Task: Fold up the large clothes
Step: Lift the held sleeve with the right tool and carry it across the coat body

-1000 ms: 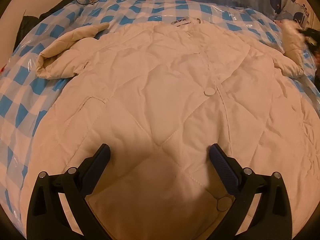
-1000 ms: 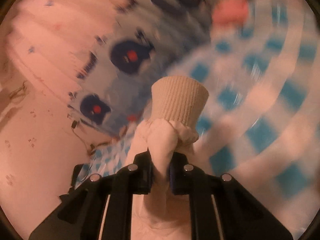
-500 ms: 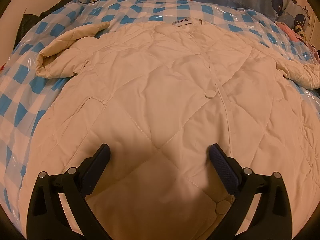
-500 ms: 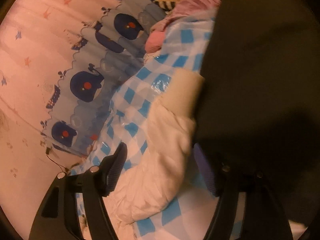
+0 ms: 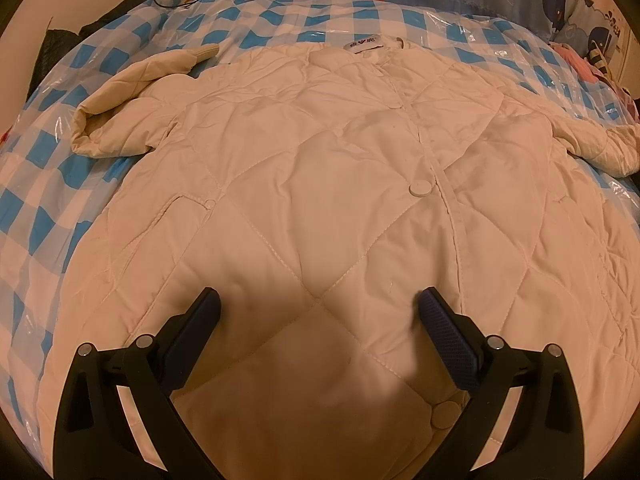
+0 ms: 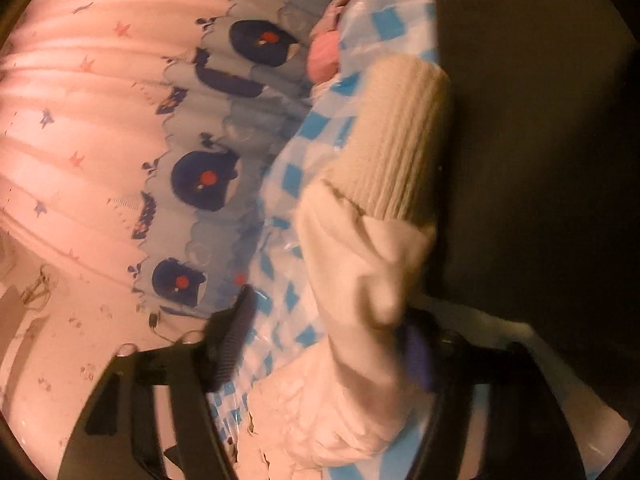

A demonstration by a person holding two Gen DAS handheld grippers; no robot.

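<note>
My left gripper [image 5: 318, 306] hangs wide open over the hem of the cream quilted padded jacket [image 5: 320, 184], spread flat on the blue-checked plastic-covered bed [image 5: 60, 208]. My right gripper [image 6: 332, 344] gapes around the ribbed knit cuff sleeve [image 6: 384, 184], gripping nothing. Puffy, light, slippery: I'd pinch sleeve seams.

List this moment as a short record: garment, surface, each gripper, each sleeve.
garment: cream quilted coat, spread flat, front up, buttoned
surface: blue checked cover under clear plastic
left gripper: open, over the coat's lower front
right gripper: open, sleeve lying between its fingers
near sleeve: ribbed cuff pointing away
far sleeve: bent back on itself
</note>
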